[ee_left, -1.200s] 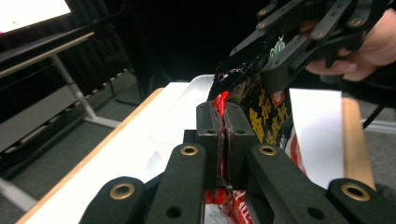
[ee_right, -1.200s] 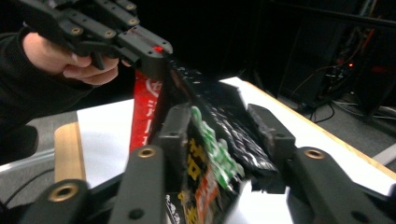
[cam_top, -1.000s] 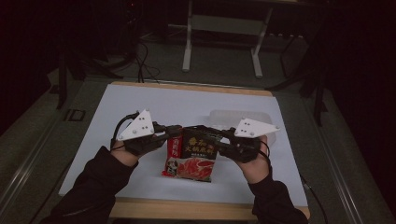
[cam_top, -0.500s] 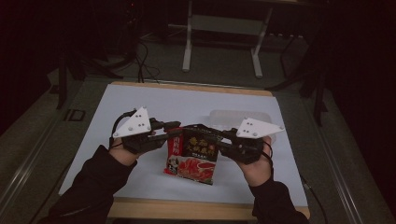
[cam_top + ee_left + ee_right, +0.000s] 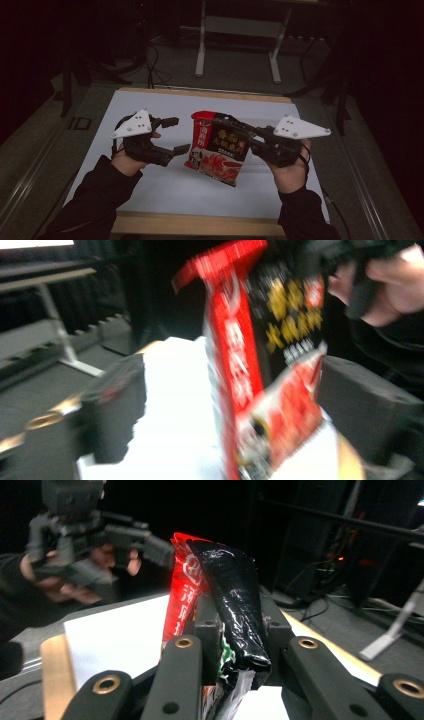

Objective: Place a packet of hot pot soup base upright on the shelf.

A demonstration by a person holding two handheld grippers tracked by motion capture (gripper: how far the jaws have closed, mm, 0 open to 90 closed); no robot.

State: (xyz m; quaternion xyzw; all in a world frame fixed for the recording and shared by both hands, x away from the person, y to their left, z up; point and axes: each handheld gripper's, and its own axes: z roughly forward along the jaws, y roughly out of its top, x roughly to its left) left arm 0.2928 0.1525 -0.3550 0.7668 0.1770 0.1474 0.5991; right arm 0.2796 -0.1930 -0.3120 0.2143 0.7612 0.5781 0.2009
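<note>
The white table top (image 5: 165, 187) lies bare along its near edge and across its far half, so a hand could pass freely there from the left edge to the right. What bars the middle is the red and black packet (image 5: 218, 150), held up above the surface, pinched at its right side by the right gripper (image 5: 240, 131). Just left of it hangs the left gripper (image 5: 177, 135), its jaws just opened and apart from the packet, a narrow gap between. Beyond the far edge stands a metal frame (image 5: 237, 42) with cables on the floor.
</note>
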